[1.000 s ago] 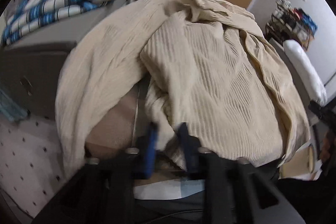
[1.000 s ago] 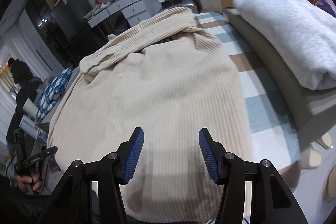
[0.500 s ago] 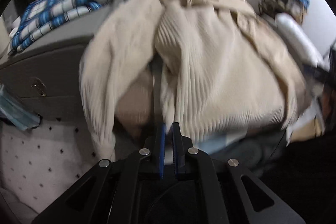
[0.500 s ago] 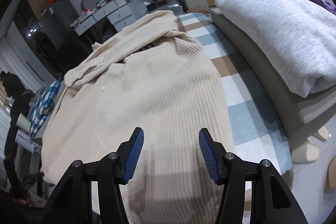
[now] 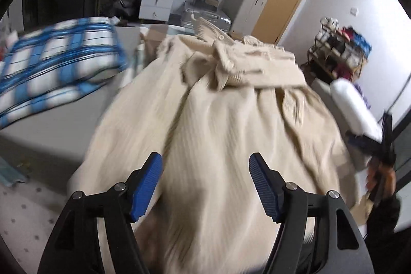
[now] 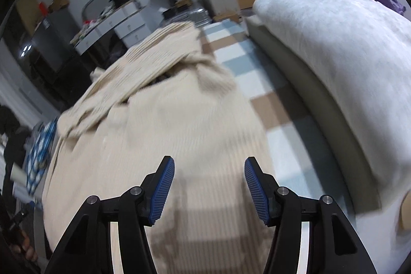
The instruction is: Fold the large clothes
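Observation:
A large cream corduroy shirt [image 5: 231, 125] lies spread over a low table, its sleeves folded across the top near the collar. It also fills the middle of the right wrist view [image 6: 164, 125]. My left gripper [image 5: 205, 179] is open and empty just above the shirt's near hem. My right gripper [image 6: 209, 182] is open and empty above the shirt's near edge on the other side. The right gripper shows in the left wrist view [image 5: 372, 143], held in a hand at the far right.
A blue plaid folded cloth [image 5: 56, 63] lies on a grey surface to the left. A white blanket [image 6: 334, 37] lies on a grey sofa to the right. A checked mat [image 6: 259, 84] covers the table beside the shirt. Drawers and boxes stand at the back.
My left gripper was shut half a second ago and has now opened wide, moving up over the shirt's hem. My right gripper stayed open and shifted slightly forward.

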Demonstrator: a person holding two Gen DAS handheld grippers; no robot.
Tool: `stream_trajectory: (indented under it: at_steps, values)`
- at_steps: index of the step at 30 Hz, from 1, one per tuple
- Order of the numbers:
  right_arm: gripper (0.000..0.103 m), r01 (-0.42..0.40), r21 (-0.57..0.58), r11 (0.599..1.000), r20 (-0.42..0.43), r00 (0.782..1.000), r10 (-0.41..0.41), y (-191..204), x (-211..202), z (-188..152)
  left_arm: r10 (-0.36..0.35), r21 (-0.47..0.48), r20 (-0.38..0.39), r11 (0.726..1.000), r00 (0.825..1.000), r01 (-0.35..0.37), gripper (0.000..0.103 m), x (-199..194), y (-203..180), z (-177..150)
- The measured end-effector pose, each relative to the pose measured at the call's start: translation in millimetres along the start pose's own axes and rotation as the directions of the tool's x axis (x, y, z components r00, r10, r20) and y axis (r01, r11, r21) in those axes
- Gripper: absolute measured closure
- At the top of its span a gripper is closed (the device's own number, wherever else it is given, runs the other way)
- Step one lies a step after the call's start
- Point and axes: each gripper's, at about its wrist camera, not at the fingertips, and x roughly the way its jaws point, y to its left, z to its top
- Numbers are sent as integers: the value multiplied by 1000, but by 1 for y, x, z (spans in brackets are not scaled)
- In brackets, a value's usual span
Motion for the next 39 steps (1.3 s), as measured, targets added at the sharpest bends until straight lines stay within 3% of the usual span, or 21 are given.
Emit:
stream_trajectory:
  at_steps: [4, 8, 12, 13, 14, 15, 16, 17, 19, 21, 22, 25, 31, 36, 39]
  values:
    - [48, -18, 34, 999, 12, 1000, 17, 2, 19, 34, -17, -83, -1, 996, 1000, 17, 37, 53, -14, 48]
    - [49, -161, 63, 985, -9, 987, 162, 19, 46, 64, -4, -96, -38, 995, 999, 1, 37, 96, -30, 74]
    - [49, -245, 101, 964, -37, 968, 250, 43, 84, 87, -18, -135, -77, 991, 997, 7, 37, 123, -32, 84]
    - [49, -266, 125, 956, -50, 960, 274, 50, 101, 94, -33, -141, -62, 990, 998, 24, 43, 121, -32, 86]
    - [49, -279, 145, 949, -63, 955, 290, 55, 114, 99, -44, -140, -42, 989, 998, 37, 69, 119, -32, 86]
    - [49, -292, 159, 943, -74, 949, 306, 60, 127, 105, -53, -126, -27, 991, 998, 49, 84, 117, -35, 89]
    - [50, -299, 176, 938, -83, 945, 316, 64, 139, 109, -43, -99, -14, 994, 999, 41, 87, 113, -39, 92]
    - [53, -303, 192, 933, -88, 942, 324, 66, 147, 112, -39, -88, 10, 995, 999, 40, 102, 107, -41, 94]
    - [58, -323, 245, 914, -95, 930, 355, 70, 170, 120, -59, -65, 56, 996, 997, 63, 102, 93, -47, 102]
    - [78, -334, 291, 897, -83, 925, 371, 68, 181, 125, -102, -50, 96, 993, 990, 107, 102, 81, -51, 116]
    - [97, -347, 307, 886, -74, 920, 386, 66, 181, 128, -118, -32, 114, 992, 986, 123, 102, 74, -55, 122]
    - [99, -443, 314, 840, 65, 892, 447, 57, 152, 143, -144, 28, 150, 990, 978, 141, 102, 61, -69, 136]
    - [99, -508, 217, 834, 310, 846, 434, 38, 49, 187, -279, 57, 163, 960, 946, 274, 102, 57, -96, 150]
    - [99, -473, 185, 862, 347, 852, 392, 36, 8, 199, -370, 146, 193, 927, 909, 346, 102, 41, -134, 157]
    - [99, -431, 156, 889, 304, 877, 373, 35, -1, 177, -402, 173, 187, 912, 897, 372, 102, 27, -135, 145]
